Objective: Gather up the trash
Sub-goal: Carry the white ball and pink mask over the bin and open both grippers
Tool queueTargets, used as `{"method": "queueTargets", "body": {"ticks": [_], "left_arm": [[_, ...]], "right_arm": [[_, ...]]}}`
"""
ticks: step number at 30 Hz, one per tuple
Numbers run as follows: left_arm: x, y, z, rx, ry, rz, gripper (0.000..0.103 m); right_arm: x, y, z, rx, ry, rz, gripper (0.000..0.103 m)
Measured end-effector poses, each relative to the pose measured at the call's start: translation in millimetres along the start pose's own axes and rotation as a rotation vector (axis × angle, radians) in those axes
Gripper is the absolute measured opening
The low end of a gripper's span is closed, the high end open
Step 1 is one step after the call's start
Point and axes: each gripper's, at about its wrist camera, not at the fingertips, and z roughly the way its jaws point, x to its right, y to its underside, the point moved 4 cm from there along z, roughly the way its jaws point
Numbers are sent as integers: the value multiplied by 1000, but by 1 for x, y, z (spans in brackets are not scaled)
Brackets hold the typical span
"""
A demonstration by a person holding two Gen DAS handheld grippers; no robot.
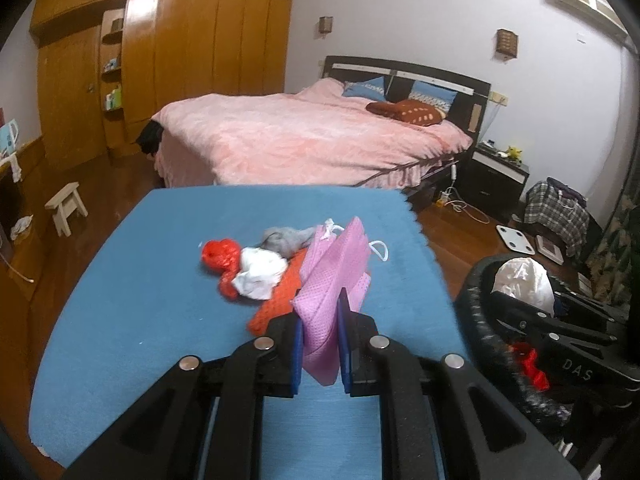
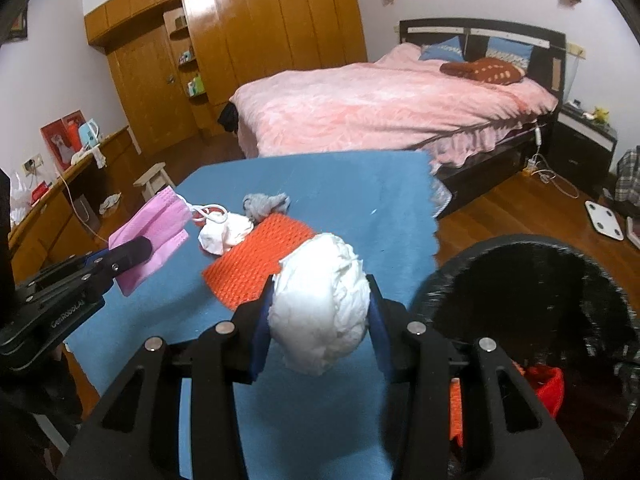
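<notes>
**Both grippers loaded above the blue table**

Left gripper (image 1: 320, 344): jaws nearly closed, blue pads clamped on a folded pink mask (image 1: 332, 276). The mask stands up out of the pads and hangs a little below them; its white ear loop (image 1: 380, 250) trails at the far right. Gripper points forward and down, clear of the table (image 1: 140, 280).

Right gripper (image 2: 320, 320): jaws part open, pads pressed on both sides of a white paper wad (image 2: 320, 312). The wad fills the gap and bulges above and below the pads. Same forward-and-down pitch, held off the table top. In the right wrist view the left gripper (image 2: 132, 252) shows at the left edge, mask (image 2: 156, 236) in its tips, raised above the table's left border.

Left on the table, middle of the blue cloth: orange mesh sheet (image 2: 256, 264) lying flat; a smaller white wad (image 2: 224, 236) touching its far-left corner; a grey crumpled scrap (image 2: 266, 202) just beyond; a red plastic bag (image 1: 220, 260) at the far left of the pile, seen best from the left wrist.

Right of the table, near: black bin (image 2: 532, 280), rim speckled. Red and orange scraps (image 2: 544, 388) lie inside it near the right gripper's body. In the left wrist view the right gripper's wad (image 1: 524, 280) sits over the bin's mouth.

Beyond: pink bed (image 1: 312, 136), wooden wardrobe (image 1: 180, 40), stool (image 1: 66, 206) on the floor at left.
</notes>
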Motion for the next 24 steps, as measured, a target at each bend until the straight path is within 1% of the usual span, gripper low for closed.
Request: {"method": "queueTargets", "body": {"ticks": [11, 24], "left_arm": [[52, -8, -21, 39, 76, 49, 14], [105, -11, -34, 65, 166, 105, 14]], "right_arm": [[32, -1, -54, 75, 57, 27, 41], [75, 9, -99, 119, 140, 66, 41]]}}
